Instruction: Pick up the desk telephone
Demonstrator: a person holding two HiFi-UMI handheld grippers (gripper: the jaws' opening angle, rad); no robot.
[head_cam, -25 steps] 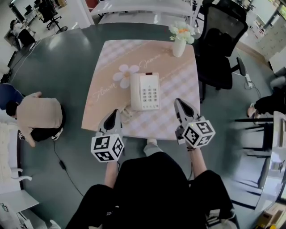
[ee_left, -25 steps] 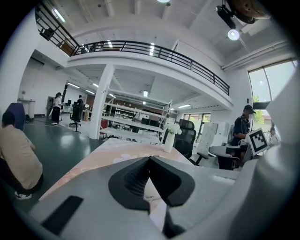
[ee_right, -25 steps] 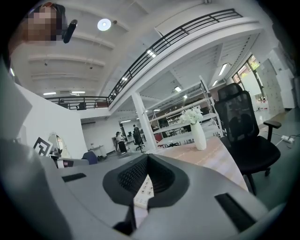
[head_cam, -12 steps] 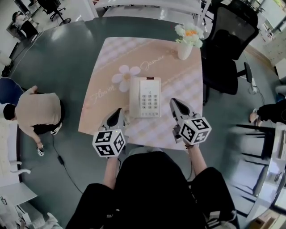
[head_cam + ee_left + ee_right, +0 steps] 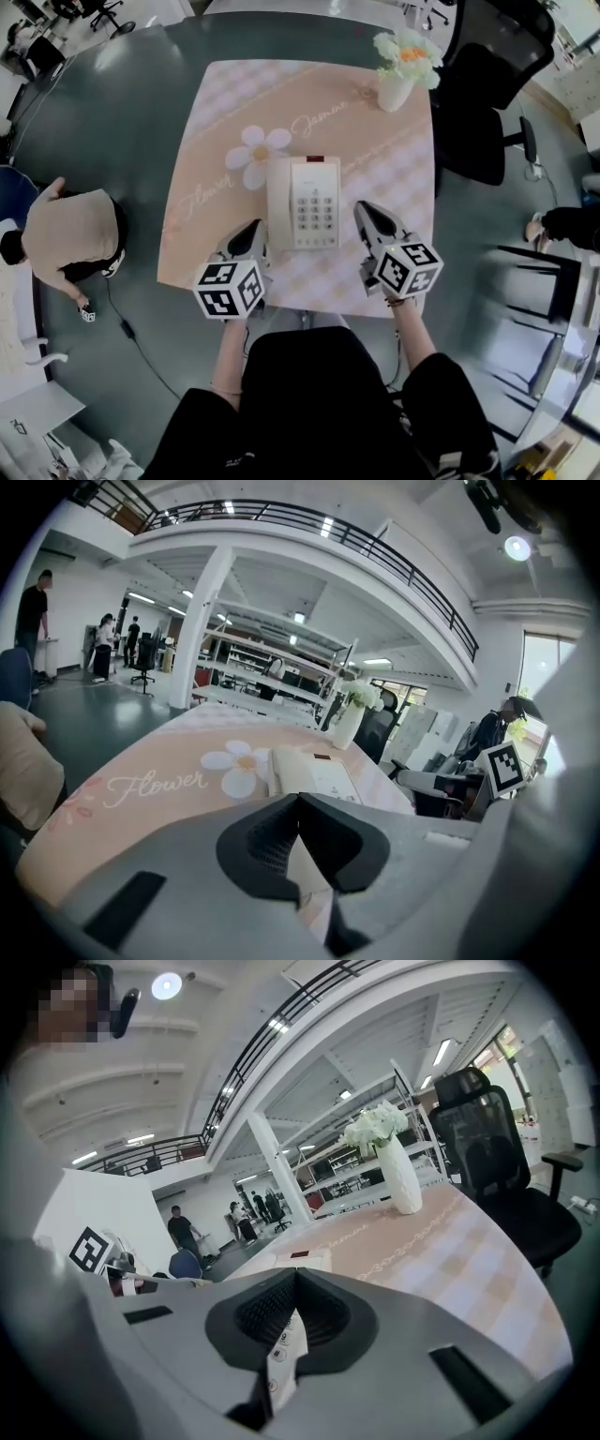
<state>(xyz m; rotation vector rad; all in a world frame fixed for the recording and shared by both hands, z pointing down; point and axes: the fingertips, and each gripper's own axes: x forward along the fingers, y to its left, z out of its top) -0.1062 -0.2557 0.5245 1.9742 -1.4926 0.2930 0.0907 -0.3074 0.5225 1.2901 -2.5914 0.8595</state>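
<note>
Glossy plastic telephone [image 5: 303, 202], matt tablecloth [image 5: 202, 141]

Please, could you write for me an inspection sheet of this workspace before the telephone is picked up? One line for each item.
Surface: table under a pink checked cloth with a printed flower; mostly bare.
Job's things: desk telephone lies near the middle, keypad up, not lifted.
Clutter: white vase with flowers at the far right corner, apart from the telephone.
Tongs: left tongs and right tongs are both shut and empty, one at each side of the telephone, not gripping it.
Cables: dark cable on the floor left of the table.
Surroundings: black office chair at the table's right; a person crouches on the floor at left.
</note>
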